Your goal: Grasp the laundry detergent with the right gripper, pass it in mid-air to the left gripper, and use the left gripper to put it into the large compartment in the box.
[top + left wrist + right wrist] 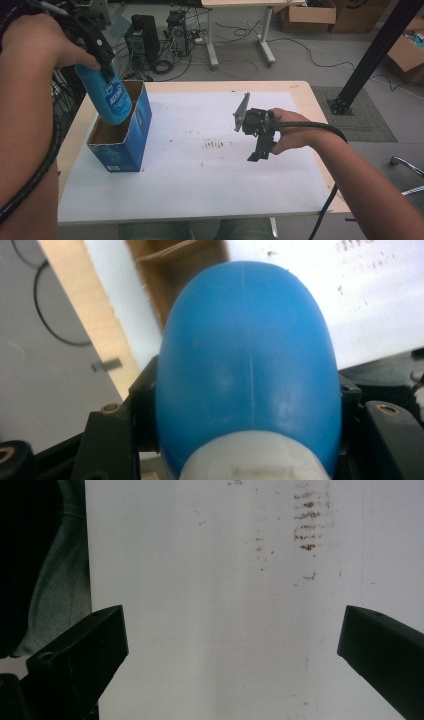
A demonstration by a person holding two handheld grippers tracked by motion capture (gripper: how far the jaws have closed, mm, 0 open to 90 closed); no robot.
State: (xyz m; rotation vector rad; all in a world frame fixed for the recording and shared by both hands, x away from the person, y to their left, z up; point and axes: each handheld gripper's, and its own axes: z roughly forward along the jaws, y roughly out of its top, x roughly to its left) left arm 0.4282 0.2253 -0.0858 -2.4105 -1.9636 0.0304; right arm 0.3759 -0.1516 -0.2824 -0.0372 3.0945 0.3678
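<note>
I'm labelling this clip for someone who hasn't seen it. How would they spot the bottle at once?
Start at the white sheet covering the table, then go to the open blue cardboard box standing near its left edge. The blue bottle hangs over that box's opening, clamped in the left gripper; it is the rounded, glossy plastic thing with a white cap end.

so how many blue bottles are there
1: the blue bottle is clamped in the left gripper, its lower end inside the open blue box. More may be hidden inside.

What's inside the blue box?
The bottom end of the blue bottle dips into the open blue box, held by the left gripper. Brown cardboard walls show; the box floor is hidden.
</note>
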